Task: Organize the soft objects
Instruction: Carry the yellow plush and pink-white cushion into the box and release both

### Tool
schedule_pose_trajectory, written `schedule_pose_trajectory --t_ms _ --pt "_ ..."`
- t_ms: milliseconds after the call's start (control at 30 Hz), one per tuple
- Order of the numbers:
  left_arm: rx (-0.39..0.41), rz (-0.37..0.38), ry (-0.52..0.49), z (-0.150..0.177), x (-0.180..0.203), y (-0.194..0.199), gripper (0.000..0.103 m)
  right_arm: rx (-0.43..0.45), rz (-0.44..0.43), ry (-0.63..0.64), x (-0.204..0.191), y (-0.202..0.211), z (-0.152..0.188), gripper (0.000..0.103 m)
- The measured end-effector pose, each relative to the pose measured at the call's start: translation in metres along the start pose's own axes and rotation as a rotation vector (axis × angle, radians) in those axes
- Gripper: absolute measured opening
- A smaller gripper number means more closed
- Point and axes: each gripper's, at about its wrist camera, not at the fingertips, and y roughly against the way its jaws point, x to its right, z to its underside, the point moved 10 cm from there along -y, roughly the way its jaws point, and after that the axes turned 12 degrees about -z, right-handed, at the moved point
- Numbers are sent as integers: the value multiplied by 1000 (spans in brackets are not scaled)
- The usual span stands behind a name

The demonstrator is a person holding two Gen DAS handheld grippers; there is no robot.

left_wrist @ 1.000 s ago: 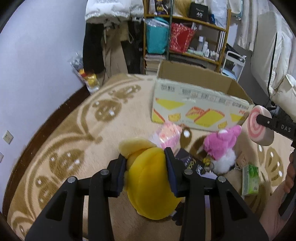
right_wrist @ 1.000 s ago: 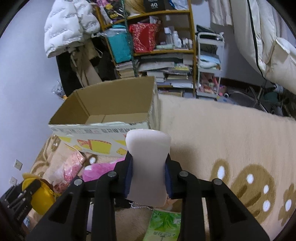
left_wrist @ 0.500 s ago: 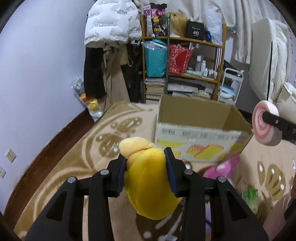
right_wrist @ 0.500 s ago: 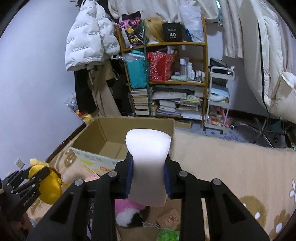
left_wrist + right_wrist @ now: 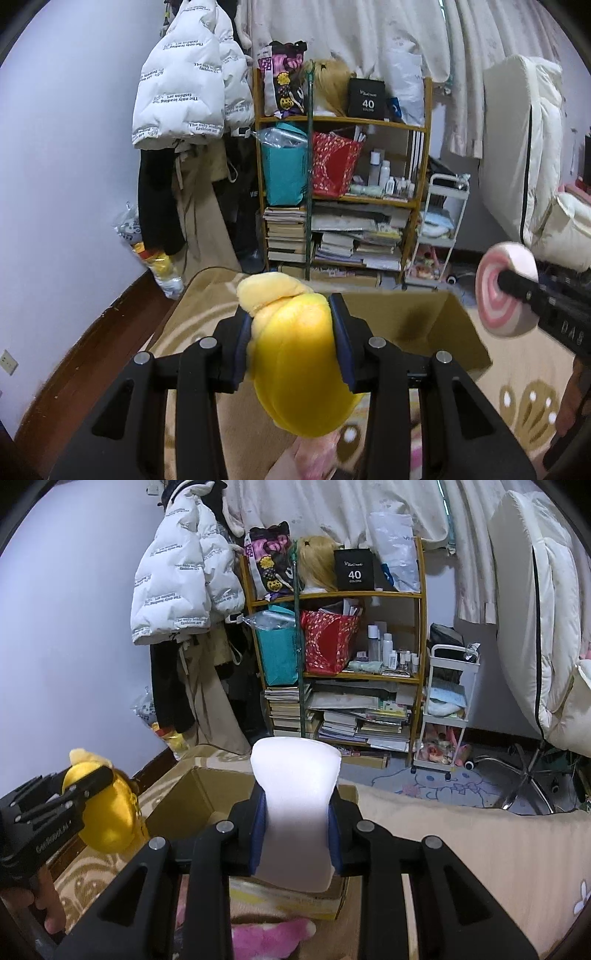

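The open cardboard box (image 5: 192, 805) sits on the rug, its visible inside bare. Left gripper (image 5: 291, 332) has its fingers clamped on the yellow plush (image 5: 303, 369) before it; right gripper (image 5: 295, 823) pinches the pink-swirl cushion (image 5: 295, 812) above it.

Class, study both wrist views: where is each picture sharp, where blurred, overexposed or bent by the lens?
Left wrist view: yellow plush sharp, carpet below smeared, bookshelf upright bowed, black vignette at the corners. Right wrist view: white cushion washed out to plain white, pink plush at the bottom blurred.
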Motion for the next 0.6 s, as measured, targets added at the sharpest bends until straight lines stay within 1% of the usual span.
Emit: schedule_pose_trajectory --t_ms 133,333,533,600 --pt "-14 26 39 -9 6 -17 38 -15 -2 -8 5 -9 -1 30" --pt "-51 20 -2 -1 24 -37 38 -69 -3 -12 12 -27 12 30" --pt "-64 33 -35 7 41 -45 39 -105 -6 -34 18 -36 29 31" --pt "-85 37 -53 11 47 -53 39 -121 -6 -34 19 -41 34 31"
